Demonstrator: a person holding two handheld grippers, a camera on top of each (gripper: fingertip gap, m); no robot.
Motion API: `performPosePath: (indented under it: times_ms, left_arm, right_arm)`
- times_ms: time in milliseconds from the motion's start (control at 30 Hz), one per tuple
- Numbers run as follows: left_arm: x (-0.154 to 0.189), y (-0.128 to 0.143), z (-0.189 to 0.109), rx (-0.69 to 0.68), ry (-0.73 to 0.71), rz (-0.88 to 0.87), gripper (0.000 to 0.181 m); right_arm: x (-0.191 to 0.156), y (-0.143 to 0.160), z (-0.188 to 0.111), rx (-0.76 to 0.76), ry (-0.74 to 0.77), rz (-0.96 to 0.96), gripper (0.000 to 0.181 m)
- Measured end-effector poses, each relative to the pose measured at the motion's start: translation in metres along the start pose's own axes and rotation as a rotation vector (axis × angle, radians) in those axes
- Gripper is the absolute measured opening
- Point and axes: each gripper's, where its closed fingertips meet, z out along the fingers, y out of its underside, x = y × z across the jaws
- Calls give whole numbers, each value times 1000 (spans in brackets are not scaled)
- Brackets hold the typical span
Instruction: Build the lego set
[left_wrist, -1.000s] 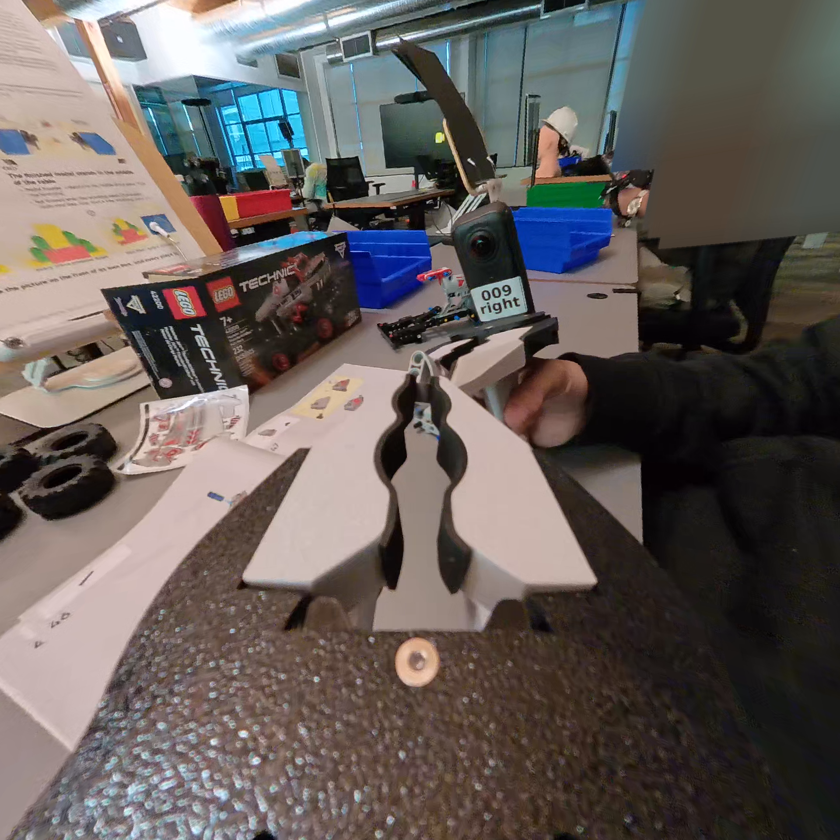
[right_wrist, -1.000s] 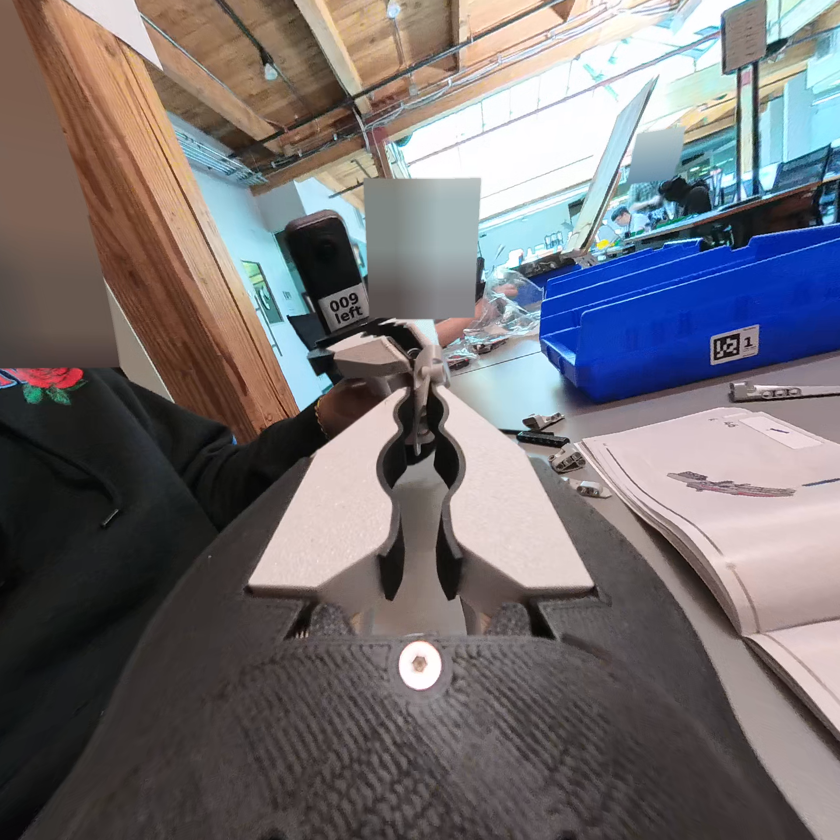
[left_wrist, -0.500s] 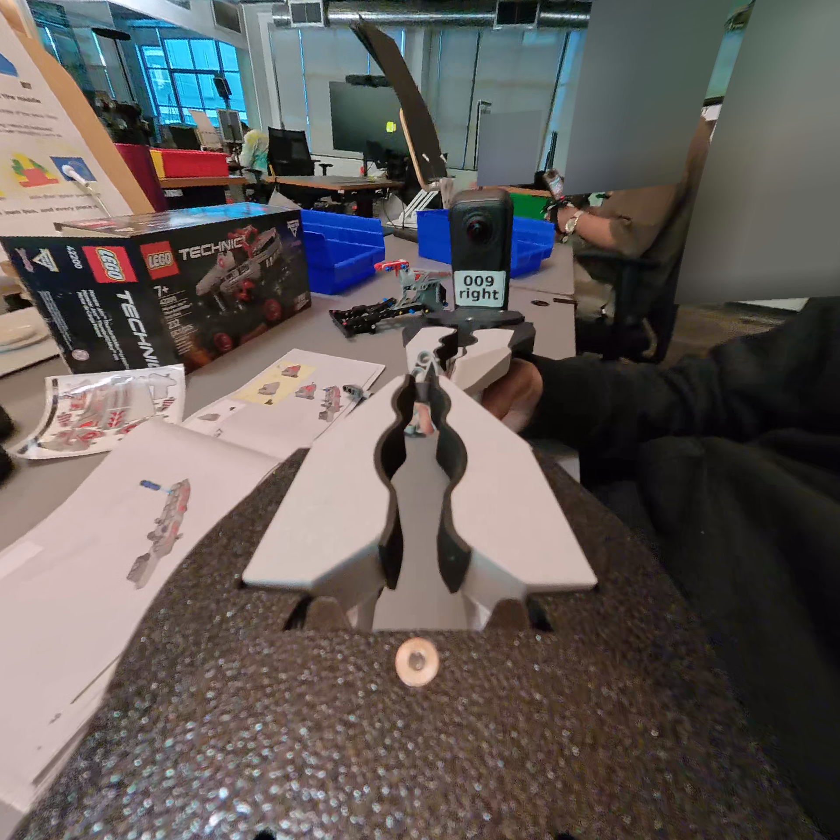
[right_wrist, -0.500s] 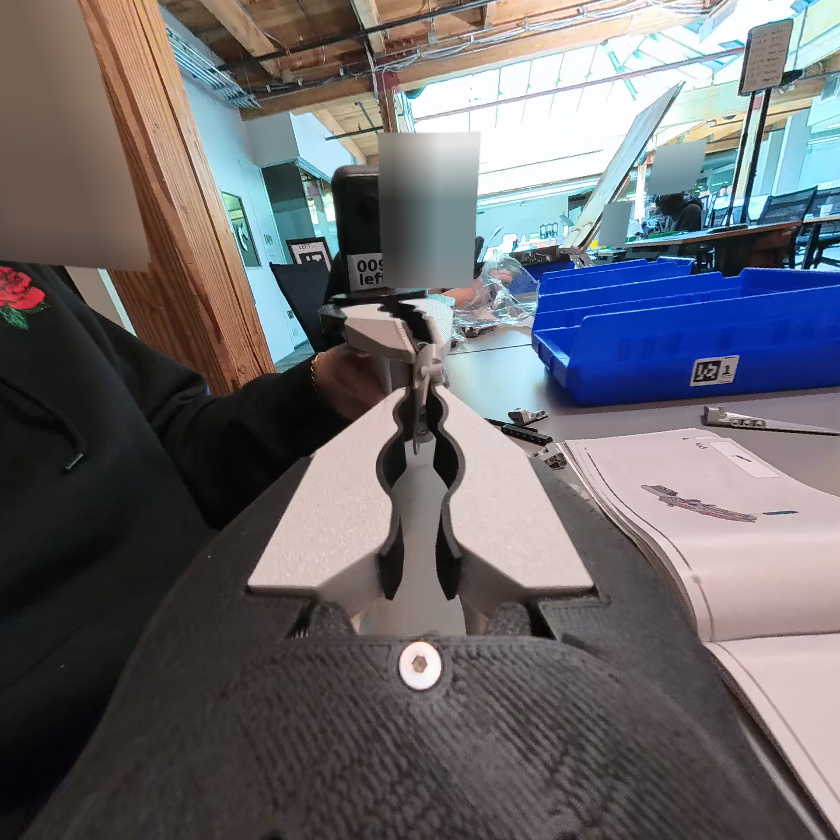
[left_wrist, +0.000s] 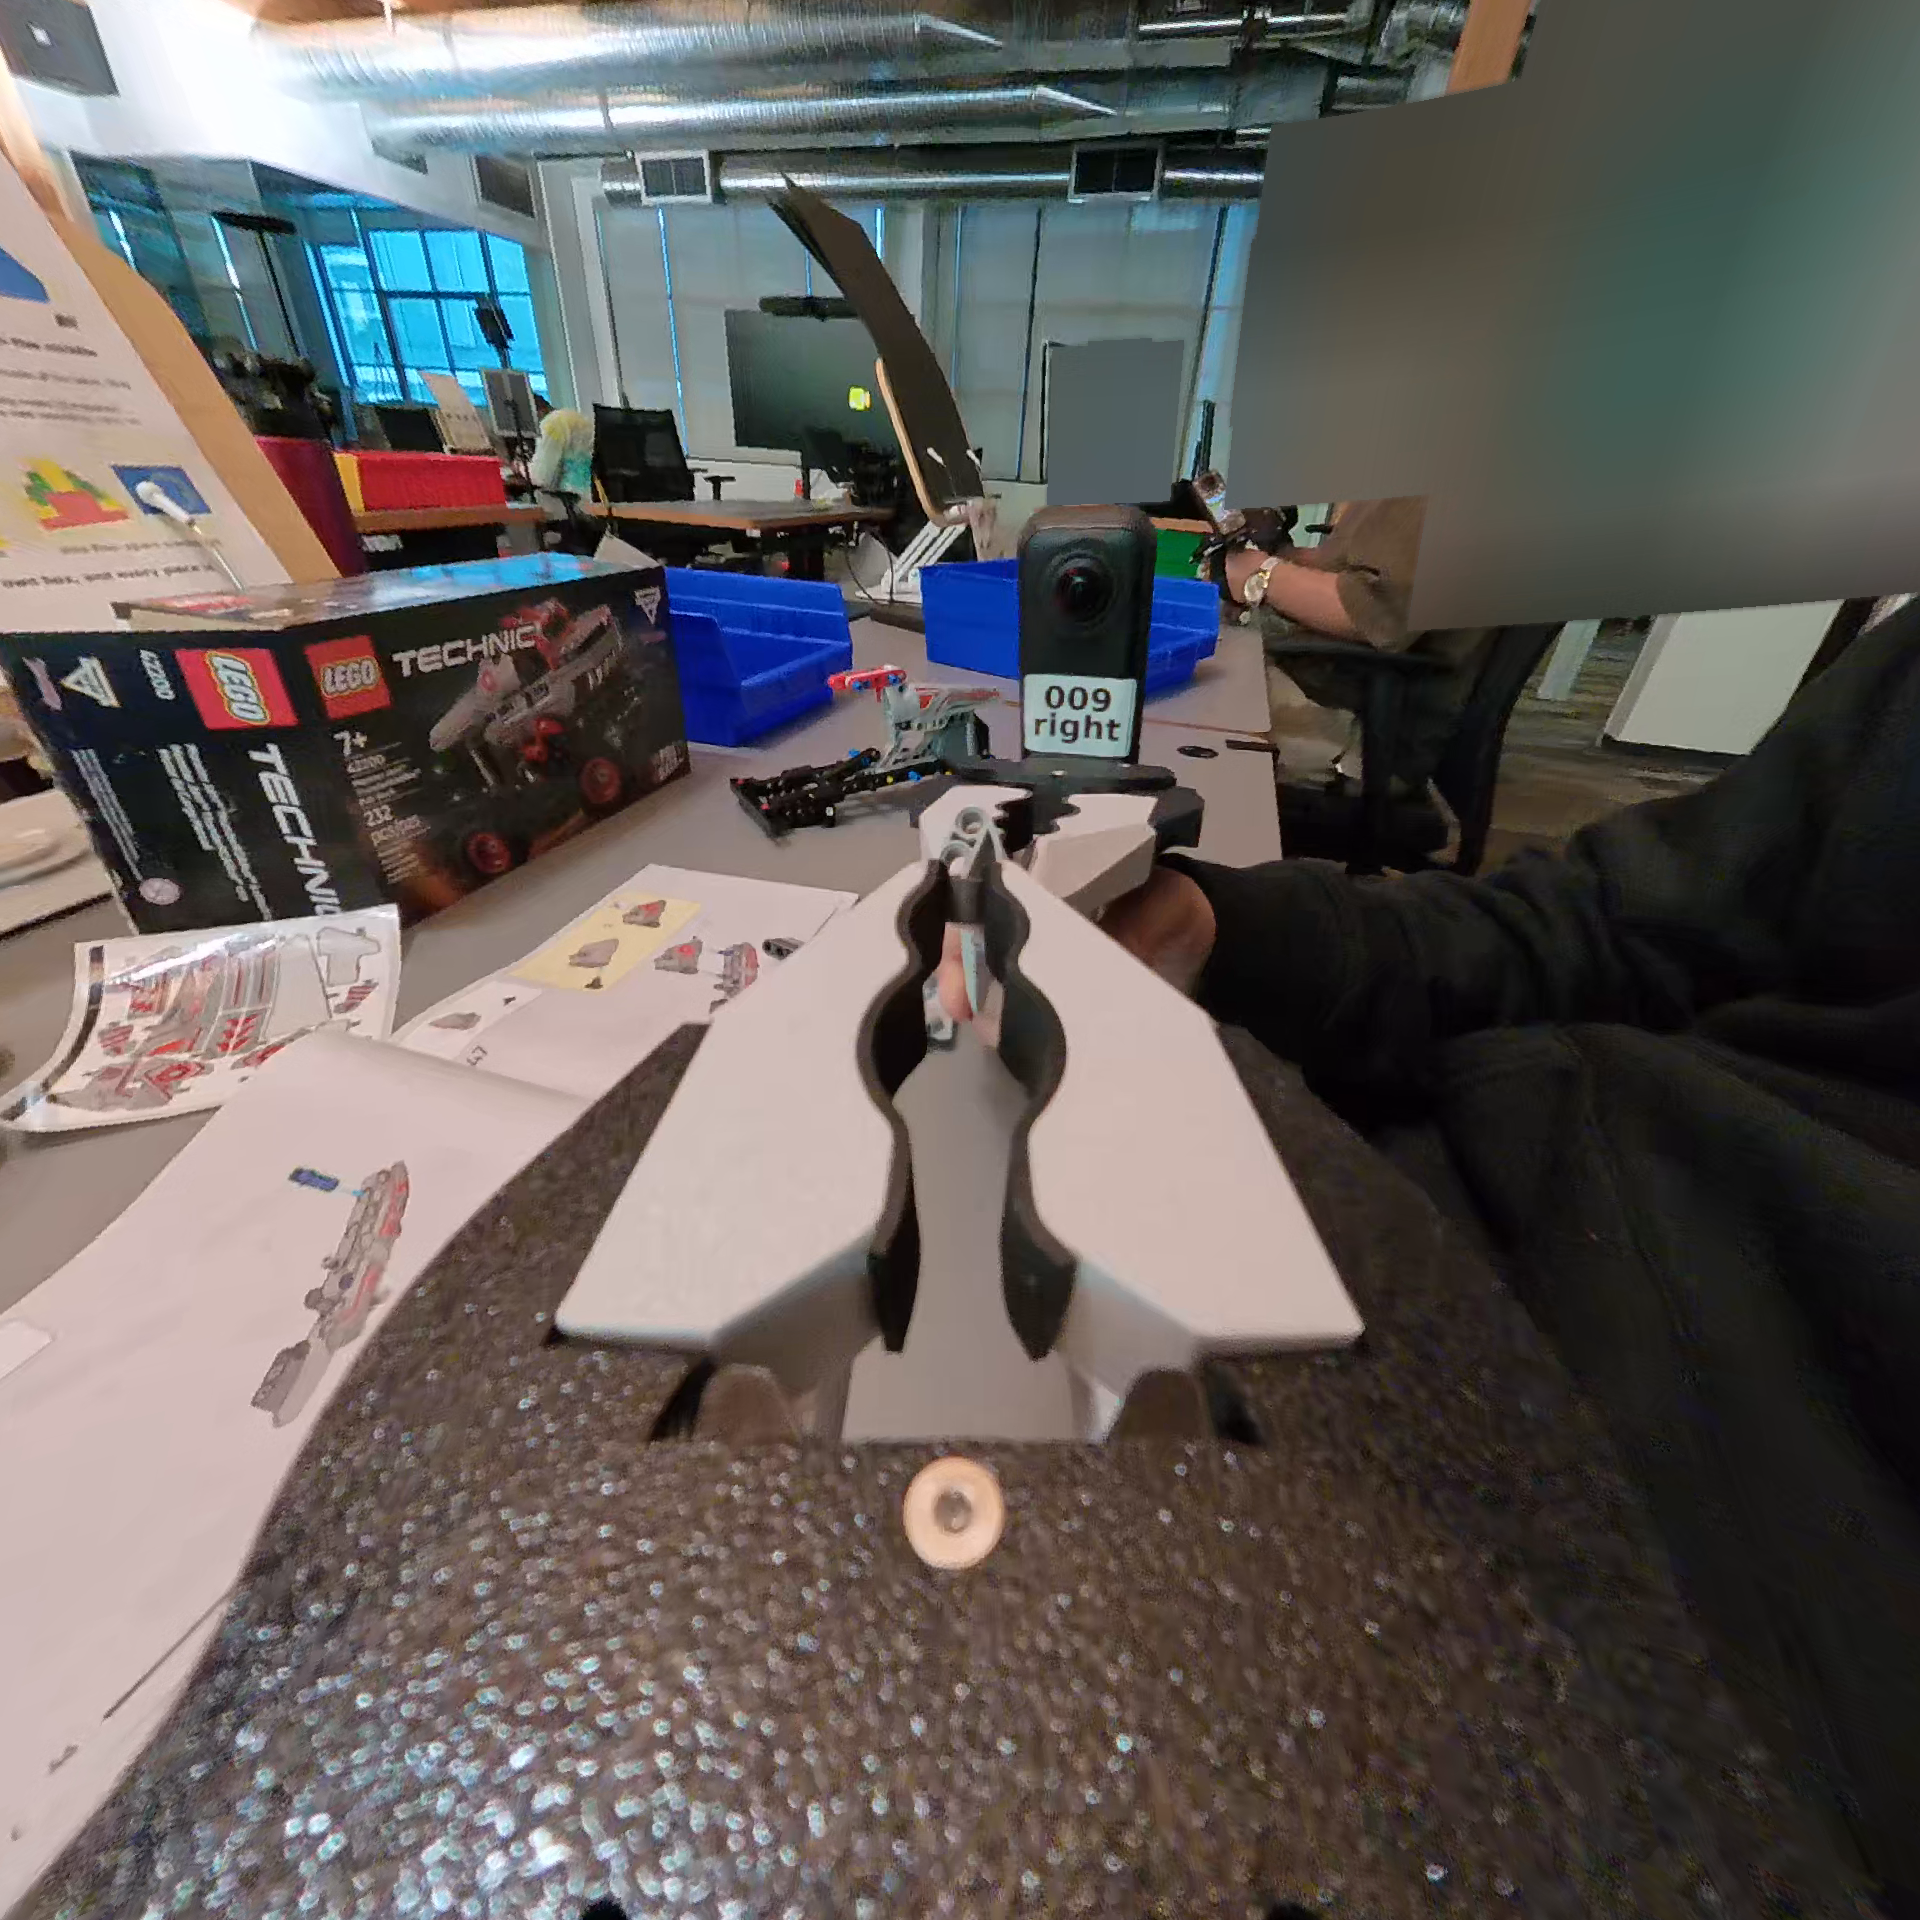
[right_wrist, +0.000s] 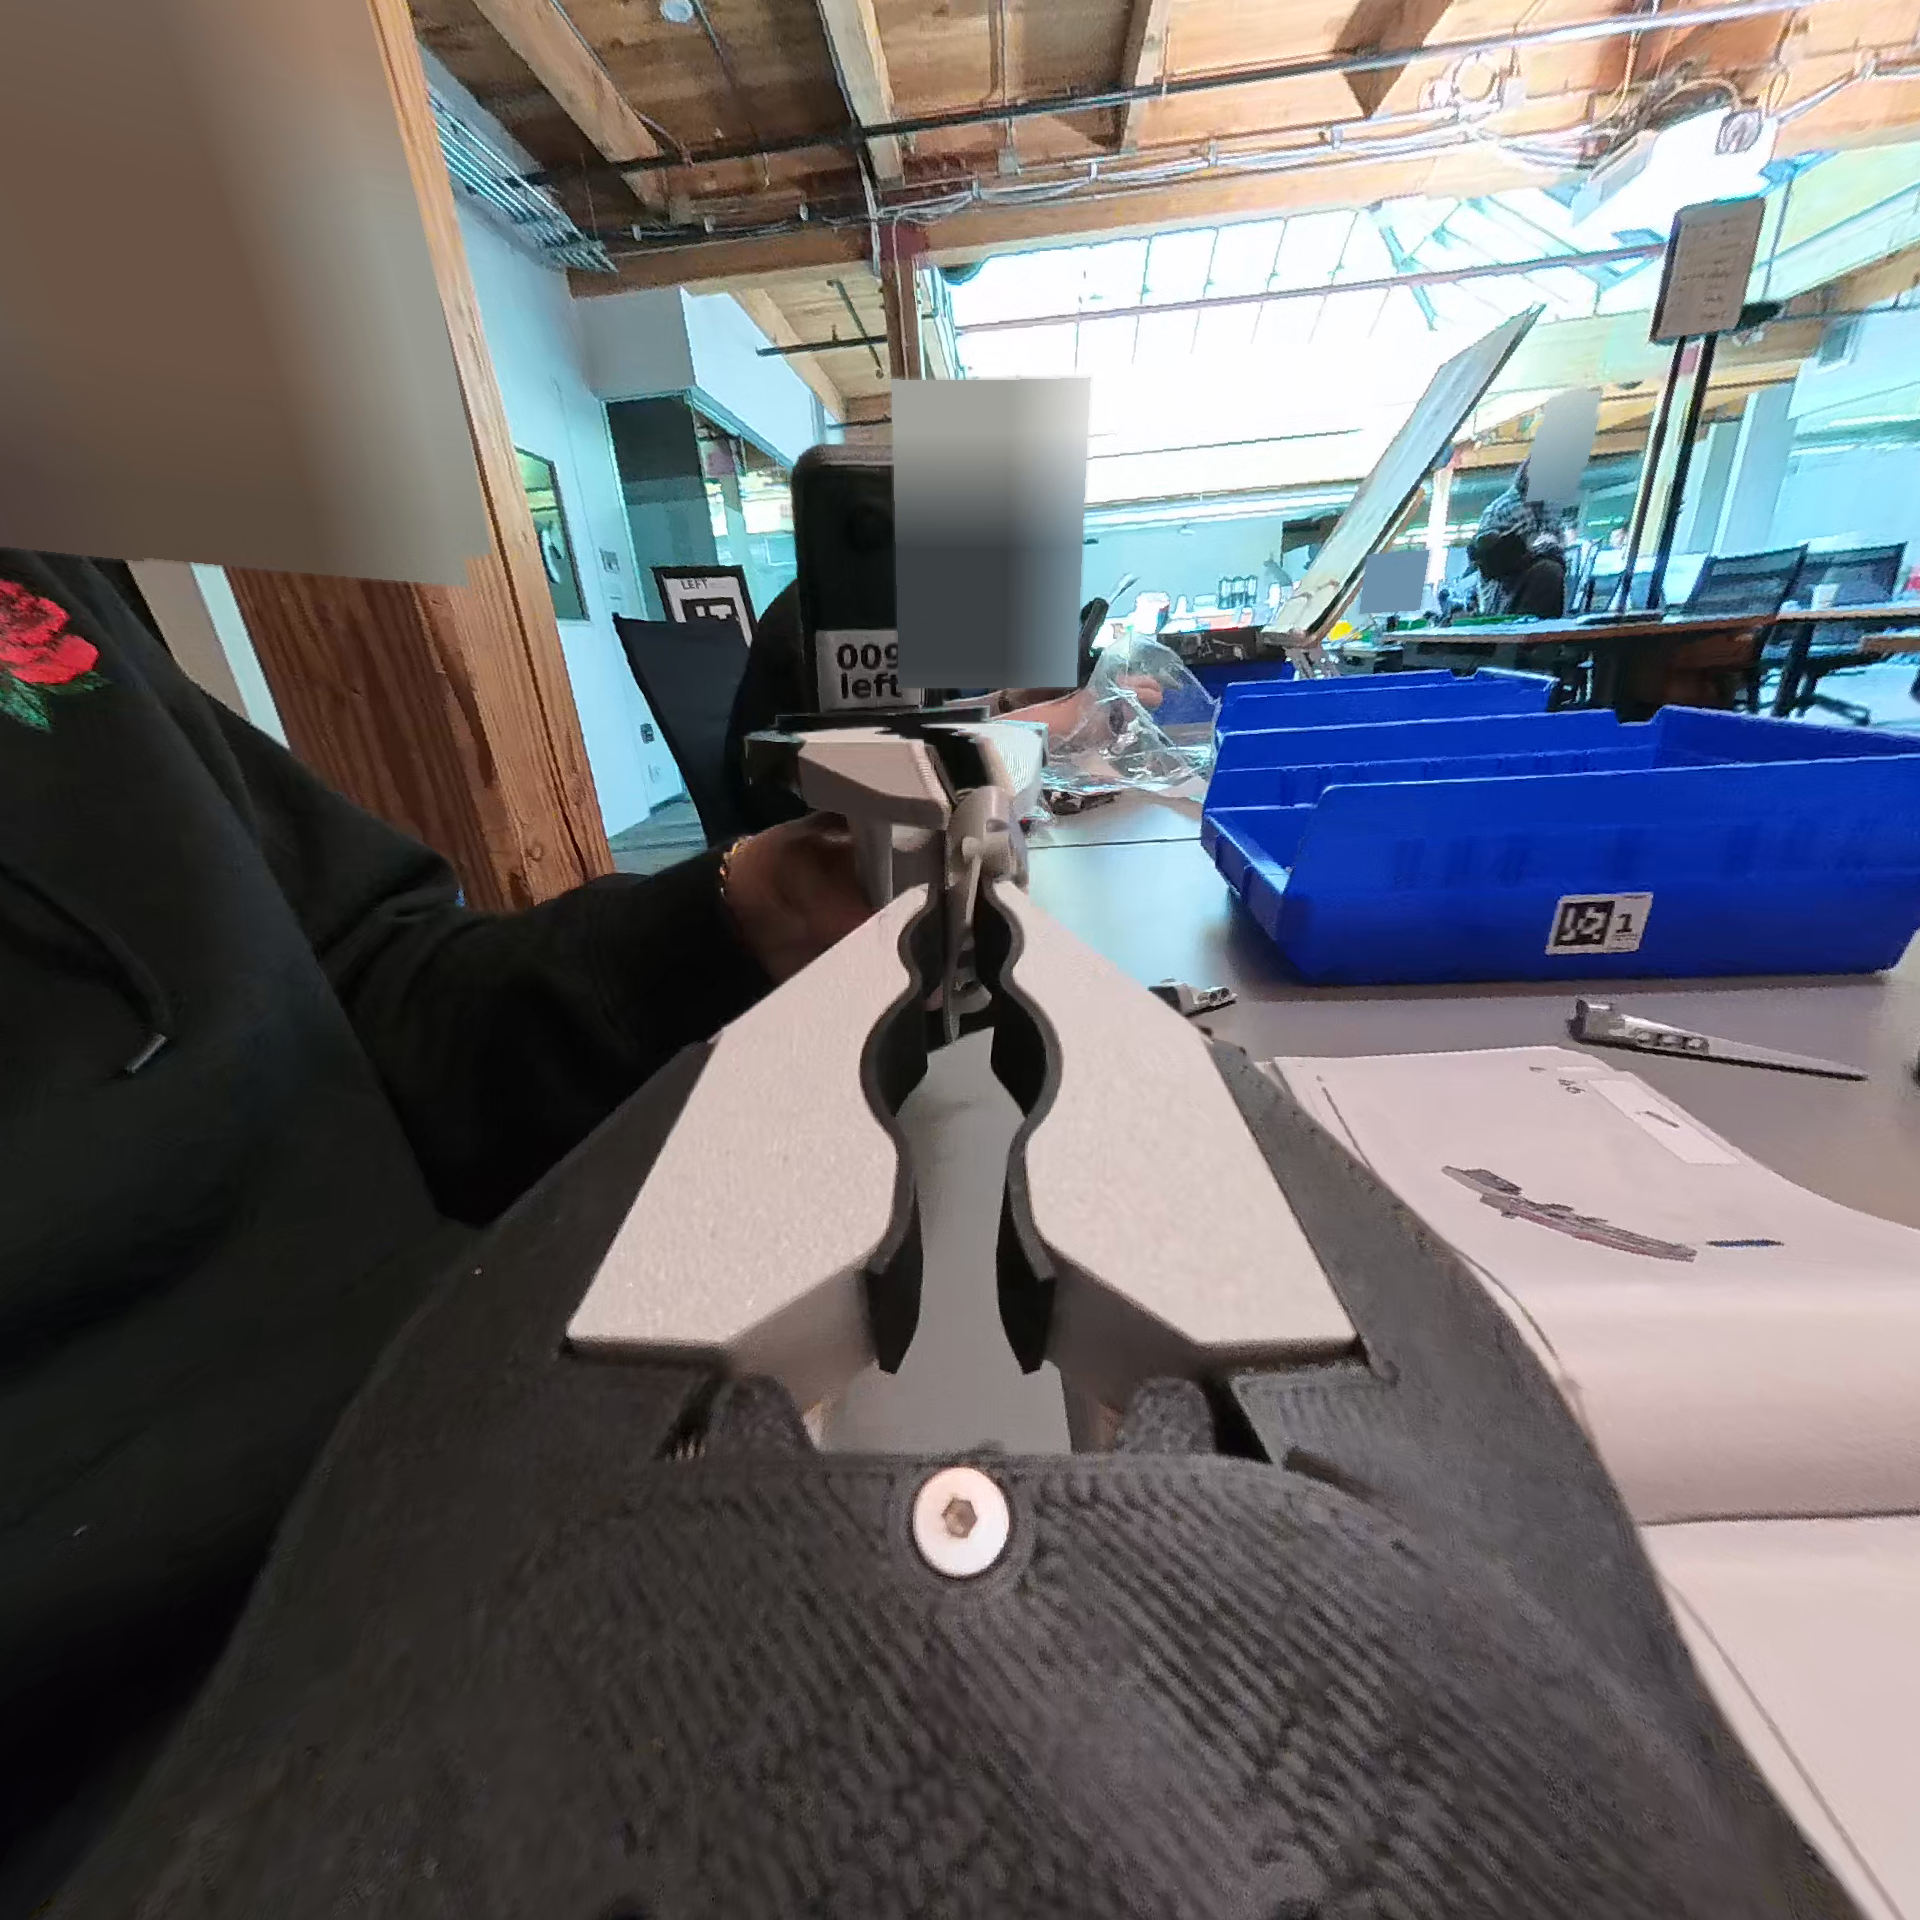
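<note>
My left gripper (left_wrist: 966, 888) and right gripper (right_wrist: 961, 909) face each other tip to tip above the table's near edge. Both are shut on a small grey Lego piece (left_wrist: 961, 831), which also shows in the right wrist view (right_wrist: 977, 831). Part of the piece sits between the left fingers, and its holed end reaches into the right gripper (left_wrist: 1023, 821). In the right wrist view the left gripper (right_wrist: 940, 764) is just beyond my tips. A partly built black Lego chassis (left_wrist: 831, 779) lies on the table behind. How the piece is made up is hidden by the fingers.
A Lego box (left_wrist: 343, 727), a sticker sheet (left_wrist: 208, 997) and an open instruction booklet (left_wrist: 260, 1195) lie to the left. Blue bins (right_wrist: 1558, 852), a long grey Lego part (right_wrist: 1704, 1049) and the booklet (right_wrist: 1610, 1195) are on the right gripper's right. A wooden post (right_wrist: 436, 727) stands behind the person's sleeve. The tips of both grippers are at nearly the same place.
Both grippers stay tip to tip on the grey piece. The left view has swung right, off the tyres. The right gripper has tilted level, so more of the table shows.
</note>
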Motion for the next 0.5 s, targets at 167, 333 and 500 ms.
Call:
performPosePath:
  times_ms: [167,333,500]
  left_arm:
    - [3,-2,1,-30,-6,1,6]
    - [4,-2,1,-46,-2,-3,5]
    - [7,-3,1,-33,20,-9,6]
  right_arm:
    - [-3,-2,-1,17,-15,-2,4]
    - [-3,-2,-2,18,-10,2,4]
    - [-6,-4,-1,39,-27,-1,4]
